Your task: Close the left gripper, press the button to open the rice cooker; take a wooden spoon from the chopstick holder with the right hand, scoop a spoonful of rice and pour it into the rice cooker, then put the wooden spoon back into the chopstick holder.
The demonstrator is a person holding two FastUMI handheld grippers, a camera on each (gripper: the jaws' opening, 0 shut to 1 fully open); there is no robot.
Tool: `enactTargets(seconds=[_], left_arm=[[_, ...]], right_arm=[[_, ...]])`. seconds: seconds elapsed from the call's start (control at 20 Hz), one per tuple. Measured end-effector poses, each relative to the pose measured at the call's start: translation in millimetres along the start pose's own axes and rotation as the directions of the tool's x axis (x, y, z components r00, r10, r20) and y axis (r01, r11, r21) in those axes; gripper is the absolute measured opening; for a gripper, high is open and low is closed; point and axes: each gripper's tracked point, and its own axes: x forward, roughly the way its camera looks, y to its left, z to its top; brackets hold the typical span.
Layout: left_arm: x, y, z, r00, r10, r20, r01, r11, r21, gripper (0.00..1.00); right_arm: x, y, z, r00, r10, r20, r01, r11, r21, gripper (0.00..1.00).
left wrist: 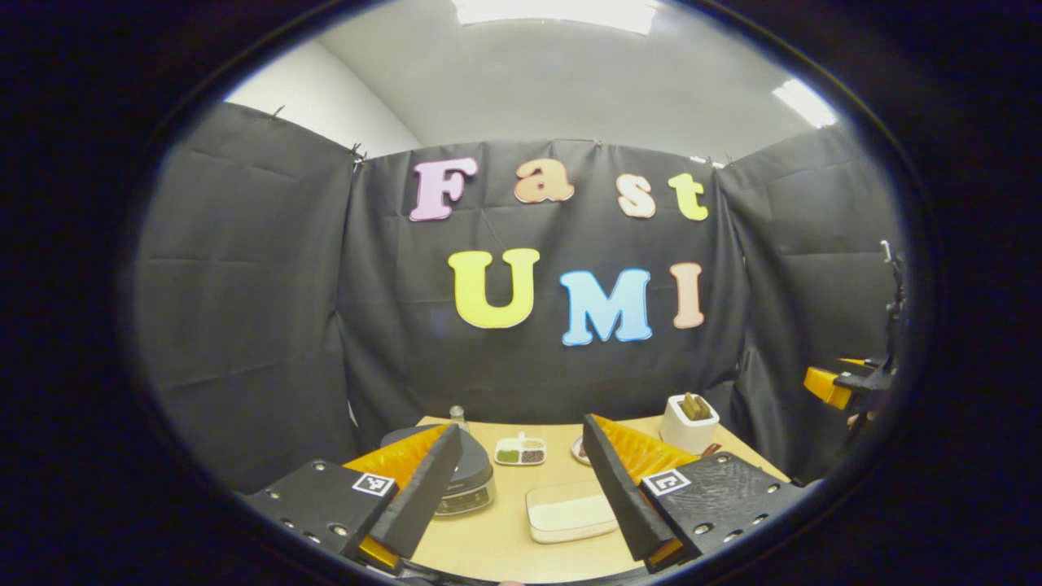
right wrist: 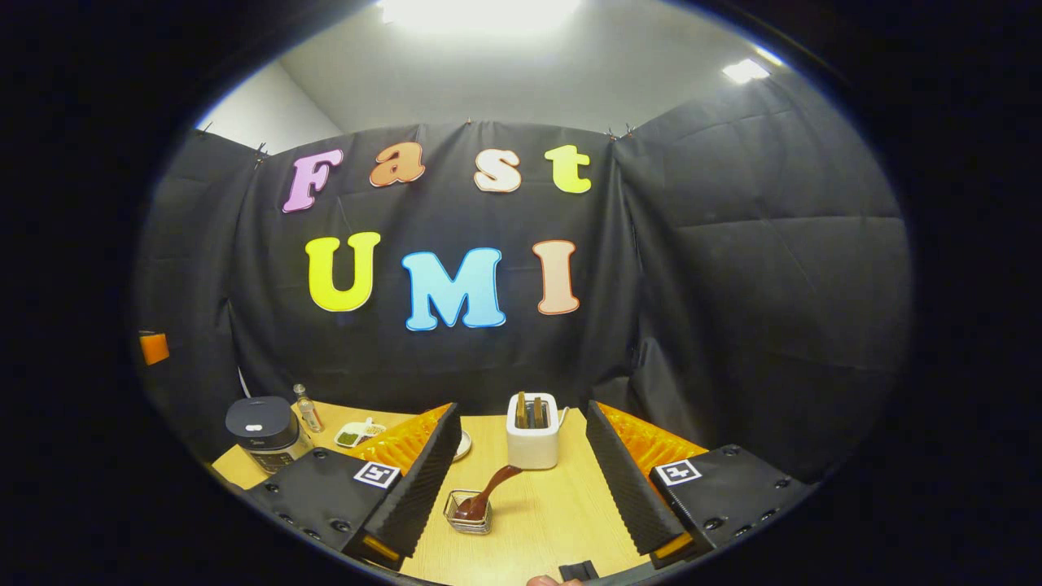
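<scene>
in the left gripper view, going from left to right, the rice cooker (left wrist: 456, 480) is sitting at the lower left of the frame with its lid still down, partly behind the left finger. the left gripper (left wrist: 521, 496) is hanging above the table (left wrist: 488, 545) with its fingers wide apart and nothing between them. the flat white tray (left wrist: 570, 511) is lying at the lower centre, and the white chopstick holder (left wrist: 689, 423) is standing at the lower right.

in the right gripper view, the right gripper (right wrist: 521, 488) is also gaping and empty; a wooden spoon (right wrist: 488, 492) is leaning in a small glass dish (right wrist: 467, 513) at the lower centre.

i judge that the first step is not yet started: next the left fingers must be coming together and then going down to the cooker's button.
</scene>
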Motion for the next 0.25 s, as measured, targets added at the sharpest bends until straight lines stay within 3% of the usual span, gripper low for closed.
enactTargets(seconds=[0.25], left_arm=[[-25.4, 42.6, -8.1, 0.997, 0.069, 0.024, -0.070, 0.997, 0.037, 0.92]], right_arm=[[-7.8, 23.0, -14.4, 0.999, 0.038, -0.036, -0.036, 0.997, 0.068, 0.98]])
